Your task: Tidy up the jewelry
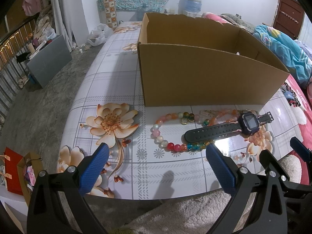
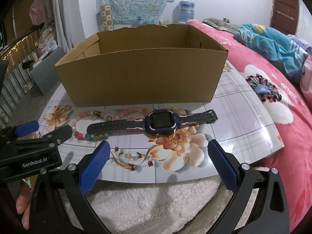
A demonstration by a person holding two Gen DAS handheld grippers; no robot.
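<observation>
An open cardboard box (image 1: 204,74) stands on the floral table (image 1: 117,89); it also shows in the right wrist view (image 2: 140,78). In front of it lie a colourful bead necklace (image 1: 165,136), a small gold ring (image 1: 184,121) and a black and purple smartwatch (image 1: 230,128). The watch (image 2: 161,121) and beads (image 2: 91,135) show in the right wrist view too. My left gripper (image 1: 156,148) is open and empty, just short of the beads. My right gripper (image 2: 158,146) is open and empty, just short of the watch.
A bed with a pink blanket (image 2: 273,89) borders the table on the right. A white fluffy cloth (image 2: 152,204) lies below the table's near edge. The floor, a grey cabinet (image 1: 48,60) and gift bags (image 1: 17,171) are to the left.
</observation>
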